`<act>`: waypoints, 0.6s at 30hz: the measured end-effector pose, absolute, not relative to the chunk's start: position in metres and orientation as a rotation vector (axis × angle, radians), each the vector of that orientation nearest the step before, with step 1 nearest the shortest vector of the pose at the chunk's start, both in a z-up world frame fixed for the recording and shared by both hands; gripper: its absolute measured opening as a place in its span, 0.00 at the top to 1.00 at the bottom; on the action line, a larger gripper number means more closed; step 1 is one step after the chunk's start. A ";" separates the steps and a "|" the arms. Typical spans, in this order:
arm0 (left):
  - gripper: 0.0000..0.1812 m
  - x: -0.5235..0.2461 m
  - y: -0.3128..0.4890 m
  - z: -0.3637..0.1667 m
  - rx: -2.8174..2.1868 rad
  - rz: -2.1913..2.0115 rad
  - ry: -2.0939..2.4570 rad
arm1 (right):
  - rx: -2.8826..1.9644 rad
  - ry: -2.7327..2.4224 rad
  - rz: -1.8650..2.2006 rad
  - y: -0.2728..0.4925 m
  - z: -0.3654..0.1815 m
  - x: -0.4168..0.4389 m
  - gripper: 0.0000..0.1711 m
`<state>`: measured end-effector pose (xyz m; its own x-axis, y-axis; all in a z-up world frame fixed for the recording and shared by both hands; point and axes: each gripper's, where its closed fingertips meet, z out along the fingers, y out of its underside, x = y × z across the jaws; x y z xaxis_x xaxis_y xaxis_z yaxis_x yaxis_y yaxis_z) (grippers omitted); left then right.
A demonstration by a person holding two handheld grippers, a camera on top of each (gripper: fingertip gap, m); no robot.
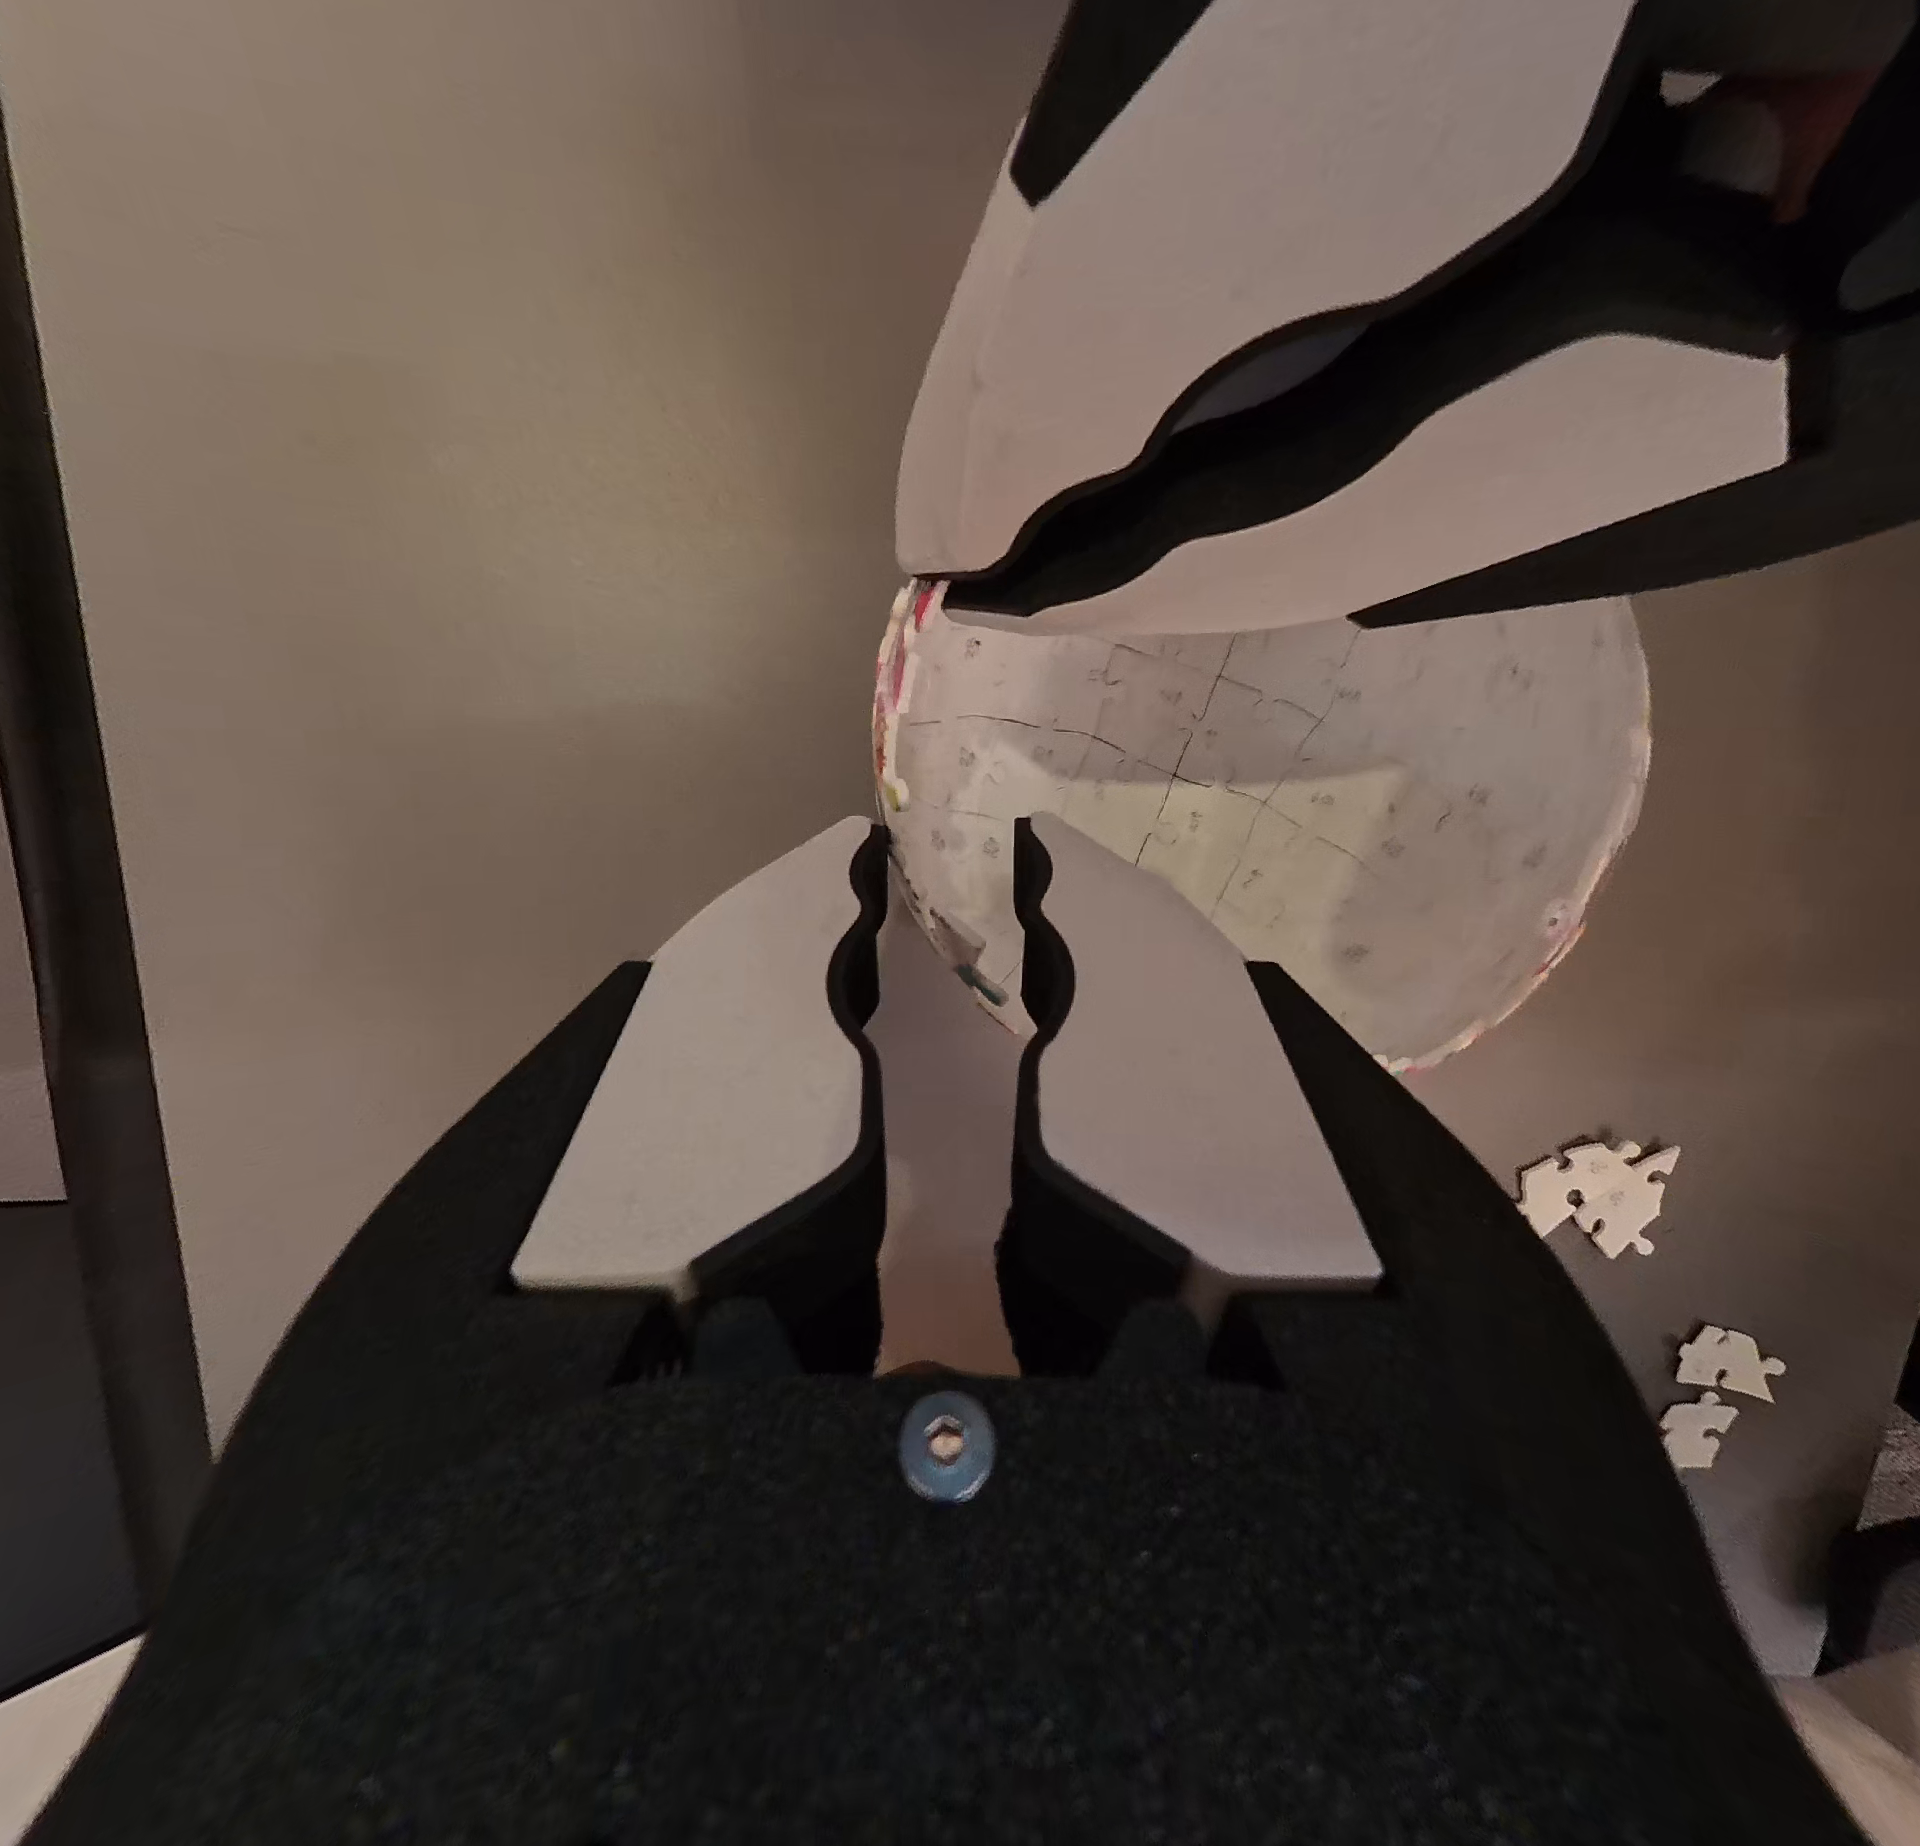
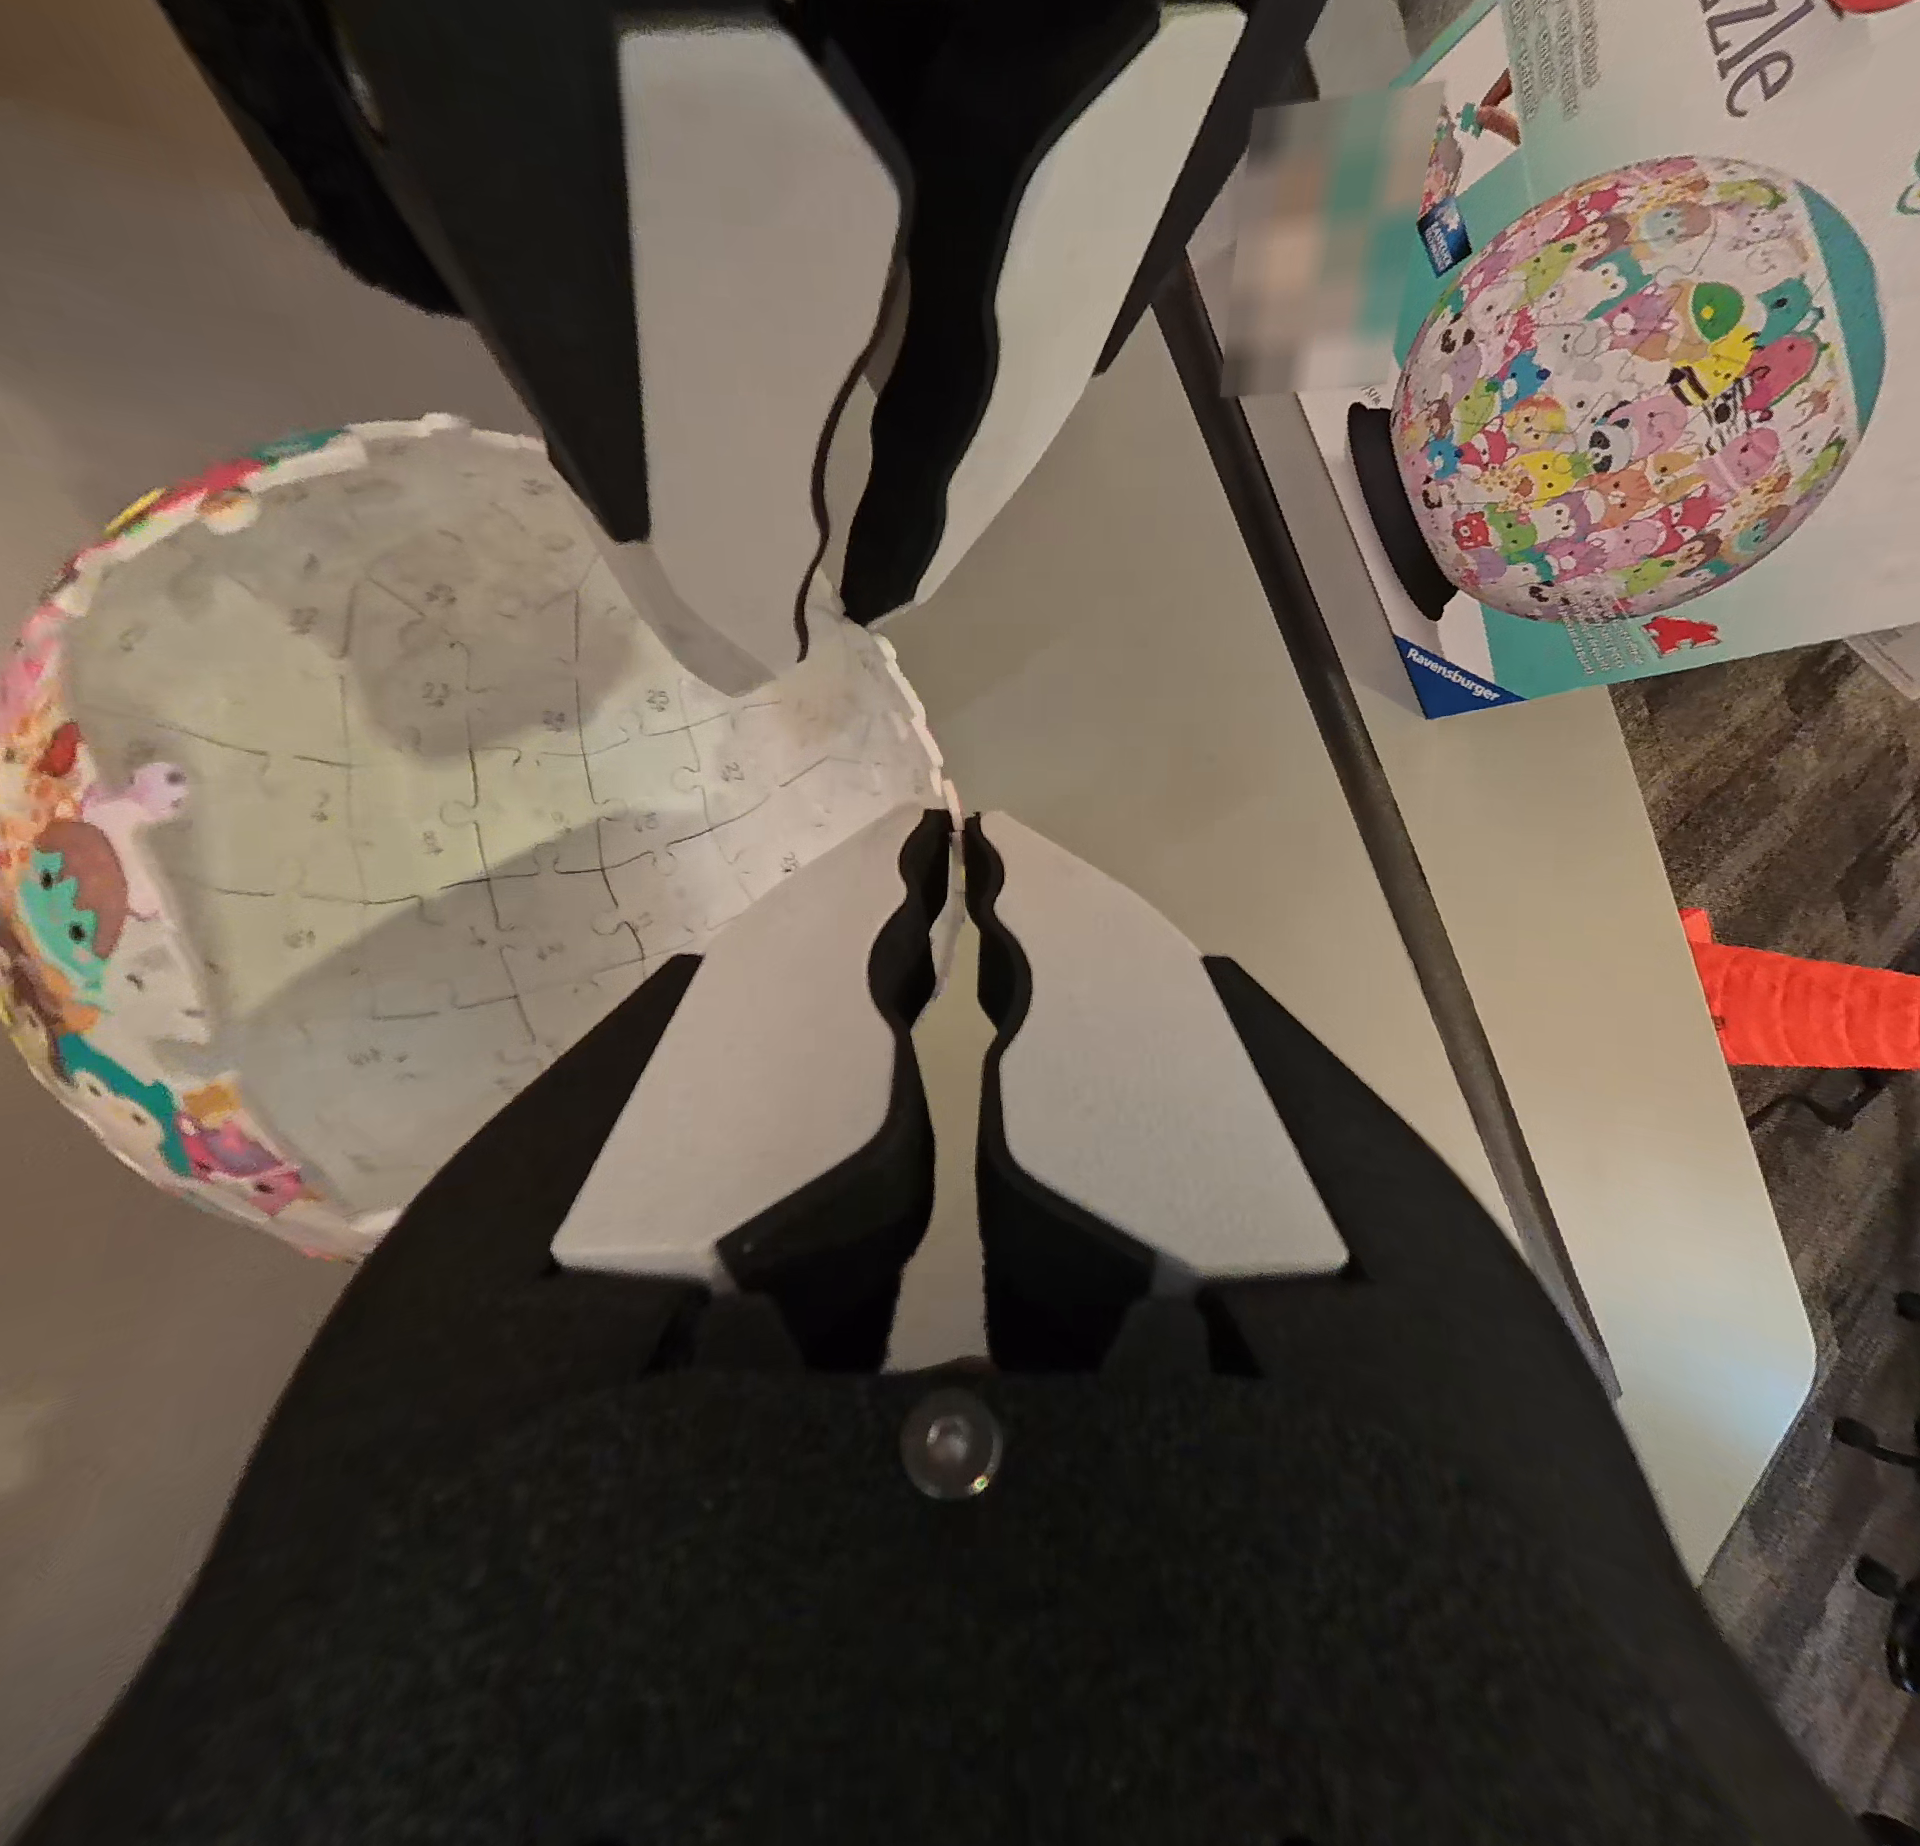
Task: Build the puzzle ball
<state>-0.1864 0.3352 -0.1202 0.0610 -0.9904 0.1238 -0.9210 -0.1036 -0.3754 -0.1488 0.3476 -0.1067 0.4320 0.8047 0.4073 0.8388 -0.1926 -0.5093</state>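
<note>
Puzzle box (image 2: 1621, 362) only right-side, seemingly.

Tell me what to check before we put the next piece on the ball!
1. Right tool pinching the puzzle ball at its rim: ok.
2. Left tool clamped on the rim too: ok.
3. Ball's joined pieces all sitting flush: cannot tell, since only part of it shows.
4. Loose pieces lying nearby, ready to pick: ok.
5. A free tool to grab one: not ok, both are busy holding the ball.
6. Box with the finished-ball picture in view for matching: ok.
</note>
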 end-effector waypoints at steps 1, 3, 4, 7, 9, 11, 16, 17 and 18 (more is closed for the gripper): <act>0.88 -0.186 0.335 -0.121 -2.136 -0.517 1.961 | -2.002 -1.380 -0.059 0.348 -0.107 -0.149 0.98; 0.88 -0.186 0.336 -0.121 -2.133 -0.513 1.965 | -2.006 -1.373 -0.060 0.349 -0.107 -0.148 0.98; 0.88 -0.186 0.336 -0.121 -2.132 -0.508 1.968 | -2.004 -1.371 -0.054 0.349 -0.107 -0.148 0.98; 0.88 -0.186 0.338 -0.120 -2.129 -0.494 1.972 | -2.003 -1.359 -0.059 0.351 -0.107 -0.147 0.98; 0.88 -0.184 0.339 -0.118 -2.124 -0.500 1.974 | -2.001 -1.362 -0.062 0.351 -0.106 -0.147 0.98; 0.88 -0.181 0.340 -0.116 -2.121 -0.510 1.969 | -2.002 -1.361 -0.064 0.352 -0.106 -0.146 0.98; 0.87 -0.180 0.342 -0.117 -2.108 -0.476 1.992 | -2.004 -1.354 -0.059 0.354 -0.107 -0.144 0.98; 0.87 -0.179 0.342 -0.117 -2.106 -0.475 1.993 | -2.006 -1.350 -0.058 0.354 -0.108 -0.144 0.98; 0.87 -0.179 0.342 -0.117 -2.103 -0.472 1.995 | -2.009 -1.343 -0.053 0.355 -0.108 -0.144 0.98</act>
